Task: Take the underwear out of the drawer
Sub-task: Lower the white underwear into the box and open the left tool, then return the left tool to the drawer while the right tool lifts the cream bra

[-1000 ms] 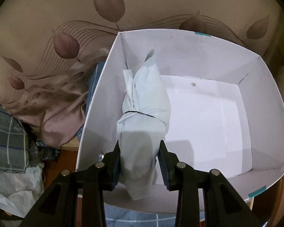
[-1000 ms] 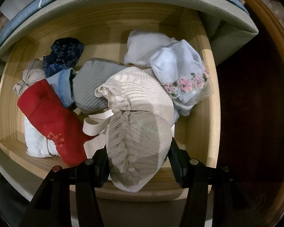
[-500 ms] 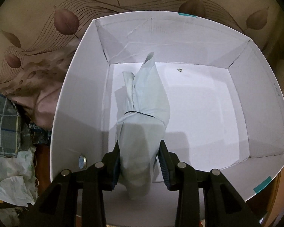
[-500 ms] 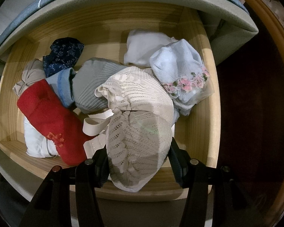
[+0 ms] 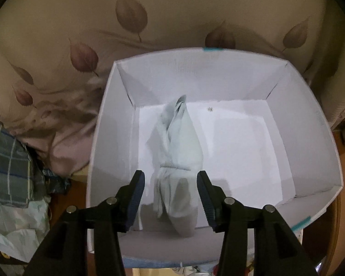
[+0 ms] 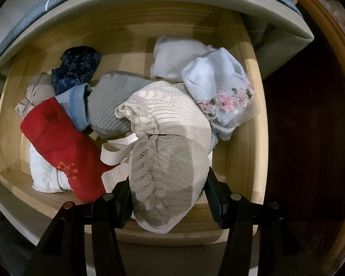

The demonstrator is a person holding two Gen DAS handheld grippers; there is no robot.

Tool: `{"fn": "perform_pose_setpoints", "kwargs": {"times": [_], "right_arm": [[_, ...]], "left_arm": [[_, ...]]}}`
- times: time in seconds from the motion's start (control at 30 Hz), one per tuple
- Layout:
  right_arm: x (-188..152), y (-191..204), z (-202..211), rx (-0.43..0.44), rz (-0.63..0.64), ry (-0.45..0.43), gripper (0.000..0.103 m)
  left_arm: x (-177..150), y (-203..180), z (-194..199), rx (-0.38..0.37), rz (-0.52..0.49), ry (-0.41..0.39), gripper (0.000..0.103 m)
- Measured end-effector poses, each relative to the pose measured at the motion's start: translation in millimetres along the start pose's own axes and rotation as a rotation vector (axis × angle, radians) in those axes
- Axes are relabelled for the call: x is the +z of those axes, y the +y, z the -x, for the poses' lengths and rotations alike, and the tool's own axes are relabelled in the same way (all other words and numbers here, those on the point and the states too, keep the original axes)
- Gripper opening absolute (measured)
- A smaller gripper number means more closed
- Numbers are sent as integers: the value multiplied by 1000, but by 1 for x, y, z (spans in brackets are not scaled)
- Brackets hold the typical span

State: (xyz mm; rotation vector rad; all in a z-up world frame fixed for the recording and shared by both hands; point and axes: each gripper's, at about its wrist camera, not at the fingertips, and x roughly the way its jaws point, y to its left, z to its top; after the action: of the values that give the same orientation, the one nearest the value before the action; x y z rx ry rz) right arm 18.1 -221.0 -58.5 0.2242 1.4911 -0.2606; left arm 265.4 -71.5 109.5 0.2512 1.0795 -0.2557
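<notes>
- The left hand-held gripper [image 5: 170, 195] has just been opening: a second ago its pads pinched the pale bundle [image 5: 177, 161], now they stand clear on both sides, and the bundle drops into the white box [image 5: 108, 138].
- So one piece is delivered.
- The right hand-held gripper [image 6: 168, 195] clamps the lace bra [image 6: 165, 156] over the drawer [image 6: 257, 124].
- Count: one bundle in the box; about eight other pieces in the drawer.

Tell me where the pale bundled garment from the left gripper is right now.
In the left wrist view, the pale bundled garment sits inside the white box, near its left wall, between the just-opened jaws of the left hand-held gripper, no longer pinched.
</notes>
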Motion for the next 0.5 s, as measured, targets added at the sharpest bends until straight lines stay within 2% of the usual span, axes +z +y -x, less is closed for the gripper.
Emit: {"fn": "perform_pose_setpoints", "kwargs": {"times": [0.23, 0.5], "right_arm": [[0, -2, 1, -1, -5, -5, 50], [0, -4, 1, -2, -1, -3, 50]], "left_arm": [[-10, 11, 35, -37, 9, -26, 51], [-73, 12, 64, -13, -43, -12, 52]]}}
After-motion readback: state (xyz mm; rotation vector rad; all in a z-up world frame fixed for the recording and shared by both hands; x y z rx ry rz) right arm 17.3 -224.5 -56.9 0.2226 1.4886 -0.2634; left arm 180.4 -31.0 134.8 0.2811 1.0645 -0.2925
